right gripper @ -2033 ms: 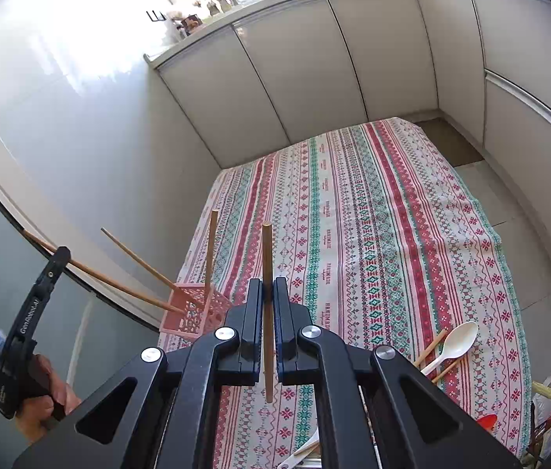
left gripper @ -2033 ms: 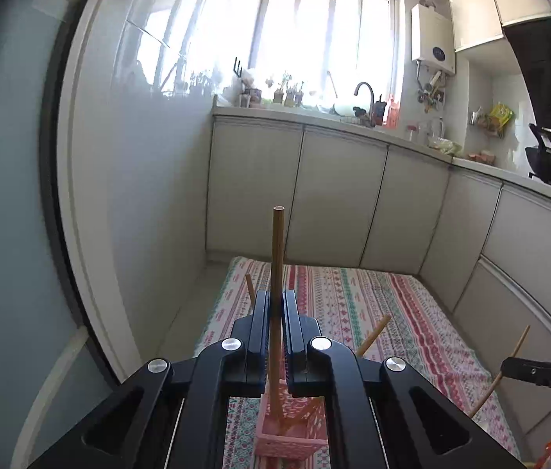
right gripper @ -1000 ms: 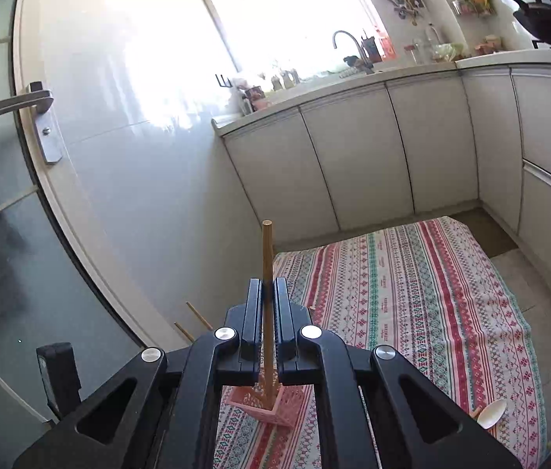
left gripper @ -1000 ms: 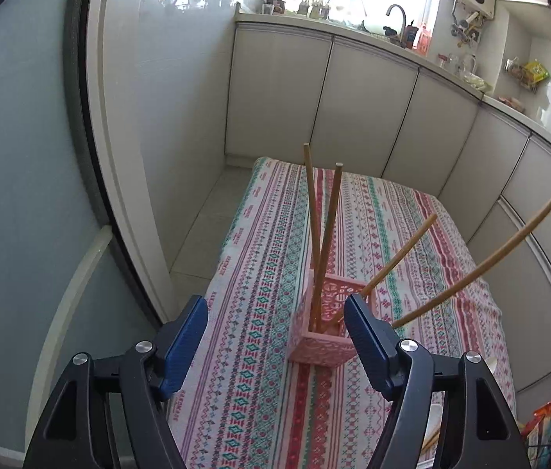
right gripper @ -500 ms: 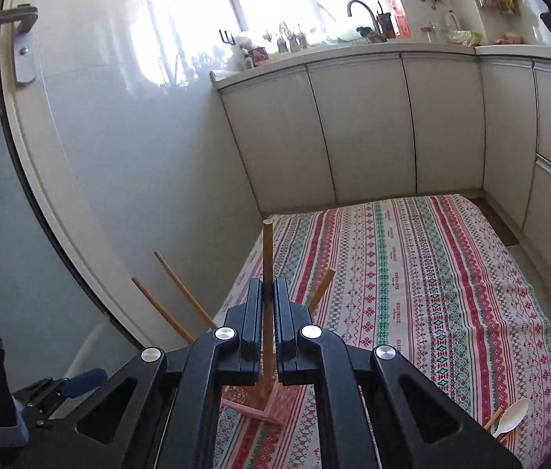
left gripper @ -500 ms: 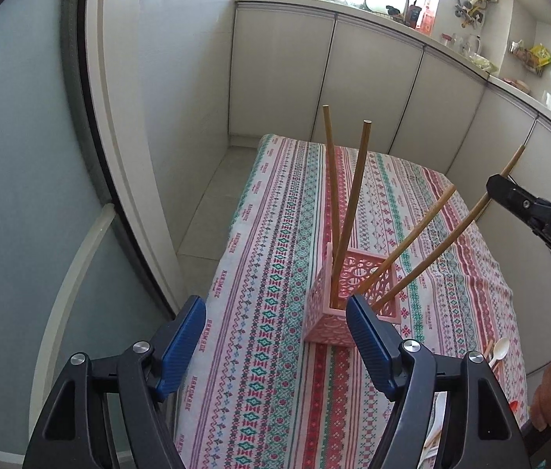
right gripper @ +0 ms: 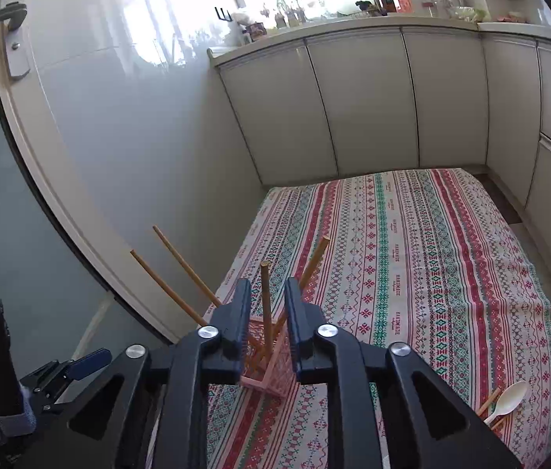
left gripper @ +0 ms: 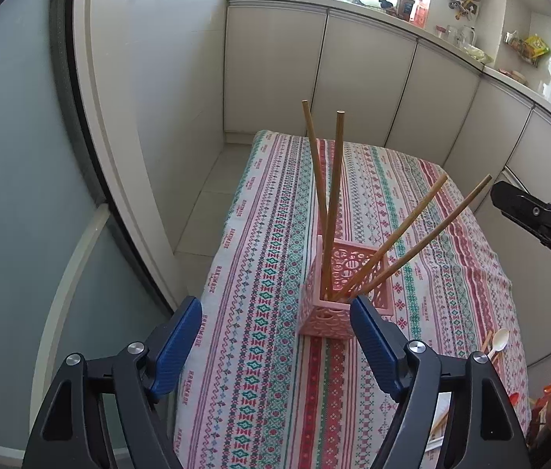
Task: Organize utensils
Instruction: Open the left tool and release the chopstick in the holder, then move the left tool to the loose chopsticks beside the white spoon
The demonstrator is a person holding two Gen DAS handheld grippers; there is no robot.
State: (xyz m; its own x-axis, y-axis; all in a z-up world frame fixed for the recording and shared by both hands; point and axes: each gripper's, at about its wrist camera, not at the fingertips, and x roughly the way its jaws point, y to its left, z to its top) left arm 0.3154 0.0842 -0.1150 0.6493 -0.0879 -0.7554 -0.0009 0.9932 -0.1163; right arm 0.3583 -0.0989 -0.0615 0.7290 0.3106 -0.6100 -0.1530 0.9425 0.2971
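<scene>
A pink lattice basket stands on the striped tablecloth and holds several wooden chopsticks that lean apart. My left gripper is open and empty, just in front of the basket. My right gripper is open above the basket; a chopstick stands free between its jaws. The right gripper also shows at the right edge of the left wrist view. A white spoon and a loose chopstick lie on the cloth to the right.
White kitchen cabinets run behind and to the right of the table. A glass door and its frame stand close on the left. More items lie near the table's right front corner.
My right gripper has opened and let its chopstick drop into the basket. My left gripper stays open and has drawn back slightly from the basket.
</scene>
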